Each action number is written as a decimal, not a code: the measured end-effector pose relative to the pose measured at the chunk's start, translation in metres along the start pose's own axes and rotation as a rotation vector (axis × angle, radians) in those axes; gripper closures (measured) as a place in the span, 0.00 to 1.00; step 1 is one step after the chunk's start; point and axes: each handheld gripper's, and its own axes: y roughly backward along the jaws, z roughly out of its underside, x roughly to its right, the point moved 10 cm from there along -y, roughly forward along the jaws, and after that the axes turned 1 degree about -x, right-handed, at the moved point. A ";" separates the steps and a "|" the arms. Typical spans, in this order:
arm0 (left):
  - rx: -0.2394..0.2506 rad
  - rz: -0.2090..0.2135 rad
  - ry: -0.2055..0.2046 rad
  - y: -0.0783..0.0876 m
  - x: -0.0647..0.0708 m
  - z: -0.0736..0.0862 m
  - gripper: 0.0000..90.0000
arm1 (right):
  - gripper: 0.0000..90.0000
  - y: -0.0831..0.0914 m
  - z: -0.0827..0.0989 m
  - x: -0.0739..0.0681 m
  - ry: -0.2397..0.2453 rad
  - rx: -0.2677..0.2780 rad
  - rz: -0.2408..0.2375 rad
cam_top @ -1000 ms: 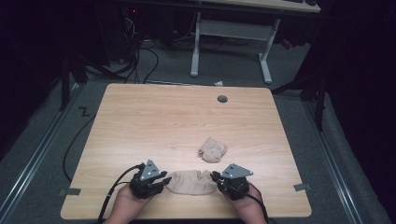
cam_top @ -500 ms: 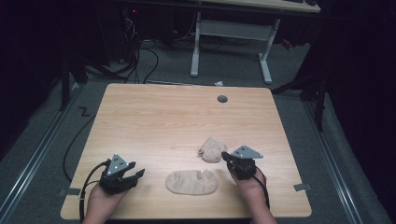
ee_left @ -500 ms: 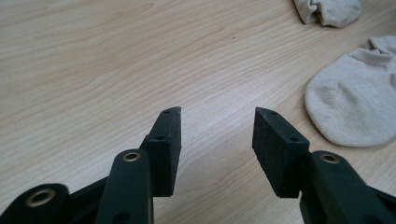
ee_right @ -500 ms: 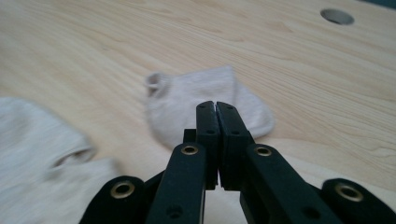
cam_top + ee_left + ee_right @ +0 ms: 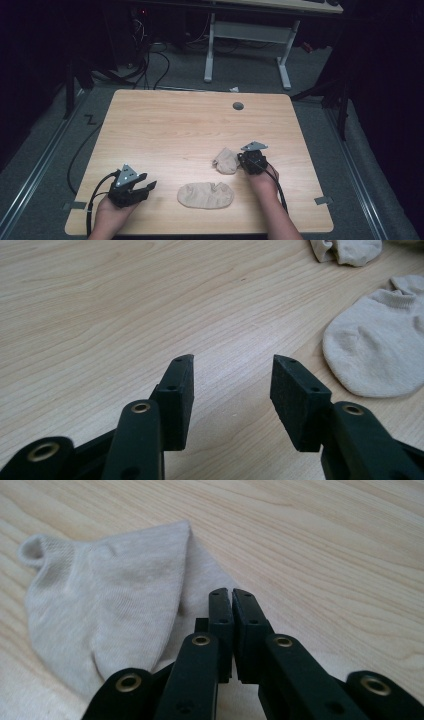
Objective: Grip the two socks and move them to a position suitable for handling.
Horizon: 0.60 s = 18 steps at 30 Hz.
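Near the front-left corner of the pale wood-grain table (image 5: 165, 125), the left gripper (image 5: 145, 187) rests low over the surface, its 2 black jaws spread wide with bare wood between their flat, matte pads (image 5: 181, 395). To its right, close to the front edge, a flat sock (image 5: 205, 195) lies spread in a smooth oval of beige knit; in the left gripper view its ribbed cuff shows at the far end. Farther right and a little toward the back, a crumpled sock (image 5: 225, 160) of the same soft, finely ribbed fabric sits bunched into a lumpy mound. The right gripper (image 5: 244, 161) touches that mound's right side, its jaws pressed together. In the right gripper view the tips (image 5: 232, 596) meet at the fabric's edge; whether they pinch any cloth cannot be told.
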 end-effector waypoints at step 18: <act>-0.015 0.015 -0.017 -0.009 0.009 -0.002 0.58 | 0.94 0.043 0.032 -0.006 0.017 0.058 -0.004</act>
